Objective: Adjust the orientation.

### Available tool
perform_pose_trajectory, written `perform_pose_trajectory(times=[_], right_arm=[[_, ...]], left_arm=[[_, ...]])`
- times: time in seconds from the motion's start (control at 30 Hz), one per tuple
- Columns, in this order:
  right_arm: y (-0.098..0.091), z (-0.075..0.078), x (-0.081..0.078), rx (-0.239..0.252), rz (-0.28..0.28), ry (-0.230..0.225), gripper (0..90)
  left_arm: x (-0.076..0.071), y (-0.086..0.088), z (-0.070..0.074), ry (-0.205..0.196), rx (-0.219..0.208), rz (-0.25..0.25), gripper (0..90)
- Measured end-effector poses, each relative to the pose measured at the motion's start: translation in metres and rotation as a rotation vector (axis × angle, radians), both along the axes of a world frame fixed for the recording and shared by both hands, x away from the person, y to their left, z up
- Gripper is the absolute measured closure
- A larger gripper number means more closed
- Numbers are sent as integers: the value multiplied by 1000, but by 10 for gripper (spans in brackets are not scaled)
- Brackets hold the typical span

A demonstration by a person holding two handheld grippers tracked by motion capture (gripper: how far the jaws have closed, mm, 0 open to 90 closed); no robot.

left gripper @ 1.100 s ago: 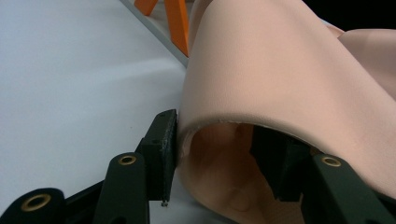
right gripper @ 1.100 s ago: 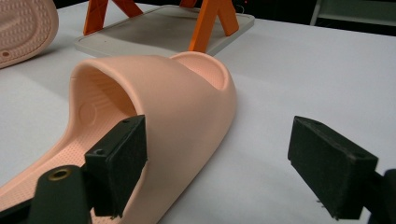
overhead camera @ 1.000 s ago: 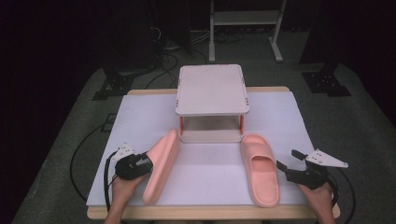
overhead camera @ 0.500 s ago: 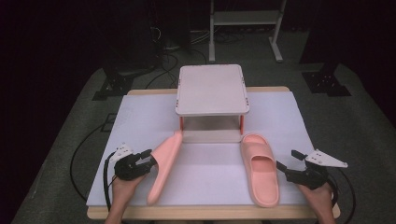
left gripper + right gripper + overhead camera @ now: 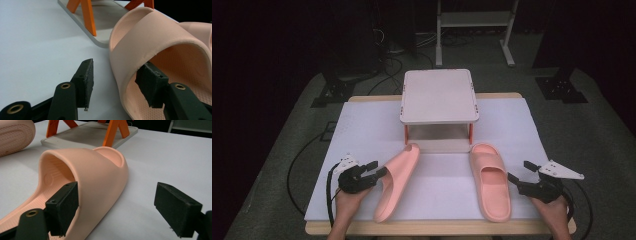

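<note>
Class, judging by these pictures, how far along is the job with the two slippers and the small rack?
Done: nothing is stored; the two-tier rack has a bare top. In hand: the left gripper is open, straddling the strap edge of the left slipper, which is tipped on its side. The right gripper is open around the right slipper, which lies flat. Left: probably gripping, lifting and shelving both.
</note>
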State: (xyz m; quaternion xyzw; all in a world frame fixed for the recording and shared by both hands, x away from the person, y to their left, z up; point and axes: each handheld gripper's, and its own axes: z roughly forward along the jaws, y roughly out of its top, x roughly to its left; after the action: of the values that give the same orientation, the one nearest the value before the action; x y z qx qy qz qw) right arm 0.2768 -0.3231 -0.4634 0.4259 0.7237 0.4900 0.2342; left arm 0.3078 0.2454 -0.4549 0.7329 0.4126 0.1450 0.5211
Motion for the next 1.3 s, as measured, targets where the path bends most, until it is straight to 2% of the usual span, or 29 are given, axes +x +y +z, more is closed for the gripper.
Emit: perform_pose_trajectory(times=[0.33, 0.83, 1.1, 1.3], right_arm=[[0, 0, 0, 3, 2, -1, 193], [2, 0, 0, 19, 17, 2, 193], [10, 3, -1, 36, 54, -6, 195], [15, 4, -2, 30, 80, -11, 196]], left_arm=[[1, -11, 0, 12, -15, -45, 450], [-2, -28, 0, 18, 15, -116, 430], [-5, -37, -2, 22, 47, -159, 413], [-7, -40, -1, 14, 59, -163, 402]])
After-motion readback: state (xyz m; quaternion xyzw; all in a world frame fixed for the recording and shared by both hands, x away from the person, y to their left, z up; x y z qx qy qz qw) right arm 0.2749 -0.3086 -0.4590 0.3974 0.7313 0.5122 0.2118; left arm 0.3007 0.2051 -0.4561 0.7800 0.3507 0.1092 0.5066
